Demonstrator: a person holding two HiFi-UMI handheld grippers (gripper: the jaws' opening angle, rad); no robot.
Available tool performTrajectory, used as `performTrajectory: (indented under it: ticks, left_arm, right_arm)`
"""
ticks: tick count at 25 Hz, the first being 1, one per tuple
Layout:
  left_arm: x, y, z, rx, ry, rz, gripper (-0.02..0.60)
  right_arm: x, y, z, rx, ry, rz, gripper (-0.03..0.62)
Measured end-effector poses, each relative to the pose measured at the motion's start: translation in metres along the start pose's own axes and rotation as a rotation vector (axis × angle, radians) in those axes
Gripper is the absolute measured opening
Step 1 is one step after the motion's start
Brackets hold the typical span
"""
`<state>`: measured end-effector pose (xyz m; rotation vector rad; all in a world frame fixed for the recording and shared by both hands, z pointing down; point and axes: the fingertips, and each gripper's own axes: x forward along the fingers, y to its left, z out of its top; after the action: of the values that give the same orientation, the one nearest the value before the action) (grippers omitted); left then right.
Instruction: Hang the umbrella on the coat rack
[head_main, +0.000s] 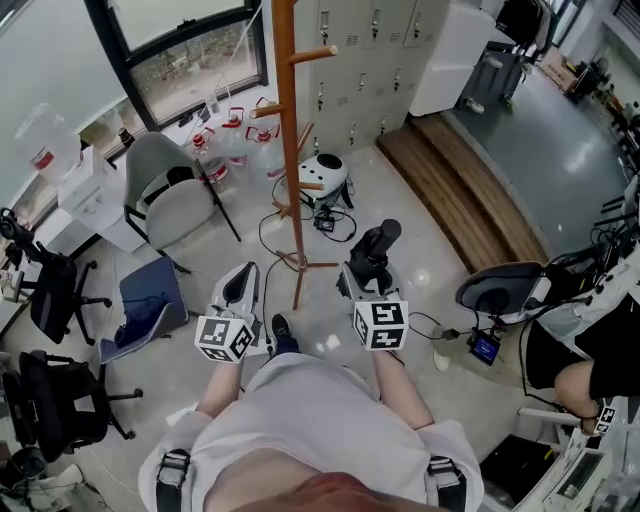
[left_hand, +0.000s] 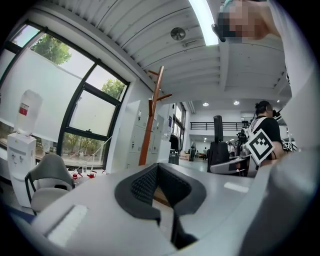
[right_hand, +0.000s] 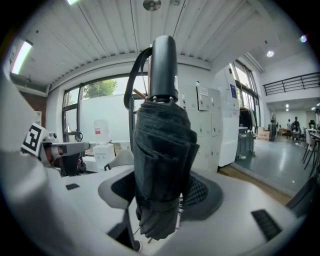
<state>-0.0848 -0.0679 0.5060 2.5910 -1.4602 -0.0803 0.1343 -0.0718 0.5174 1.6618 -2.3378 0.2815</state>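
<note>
A tall wooden coat rack (head_main: 288, 150) with side pegs stands on the floor just ahead of me; in the left gripper view the coat rack (left_hand: 153, 125) rises past the jaws. My right gripper (head_main: 360, 275) is shut on a folded black umbrella (head_main: 378, 245). In the right gripper view the umbrella (right_hand: 161, 150) stands upright between the pads, handle and strap loop on top, and it hides most of the rack. My left gripper (head_main: 243, 275) is to the left of the rack's foot. Its jaws (left_hand: 157, 167) stand together with nothing between them.
A grey chair (head_main: 170, 195) and a white water dispenser (head_main: 85, 185) stand at the left by the window. A white round device (head_main: 322, 175) and cables lie behind the rack. Black office chairs (head_main: 55, 290) are far left, grey lockers (head_main: 370, 60) behind, a seated person (head_main: 590, 370) right.
</note>
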Motion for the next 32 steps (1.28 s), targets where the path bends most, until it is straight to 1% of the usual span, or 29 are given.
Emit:
performTrajectory:
  ticks: [5,9,14,17,23,26,32]
  left_arm:
    - [0.042,0.044,0.006,-0.011,0.007,-0.033,0.009]
    - [0.078,0.077,0.015,-0.003,0.014,-0.081,0.010]
    - [0.119,0.105,0.028,0.021,0.007,-0.155,0.010]
    - [0.135,0.117,0.031,0.028,0.007,-0.179,0.011]
    - [0.151,0.125,0.025,-0.007,0.014,-0.158,0.010]
    - [0.157,0.125,0.020,-0.012,0.023,-0.133,0.011]
    - [0.163,0.119,0.025,-0.018,0.007,-0.086,0.010]
  right_arm:
    - [0.048,-0.012,0.021,-0.002,-0.006,-0.053,0.250]
    - [0.082,-0.022,0.037,0.002,-0.011,-0.110,0.250]
    - [0.115,-0.036,0.049,0.002,-0.005,-0.183,0.250]
    - [0.130,-0.043,0.053,-0.004,0.001,-0.212,0.250]
    - [0.151,-0.058,0.053,-0.013,0.020,-0.214,0.250]
    - [0.160,-0.066,0.052,-0.012,0.025,-0.195,0.250]
    - [0.176,-0.077,0.052,-0.033,0.043,-0.151,0.250]
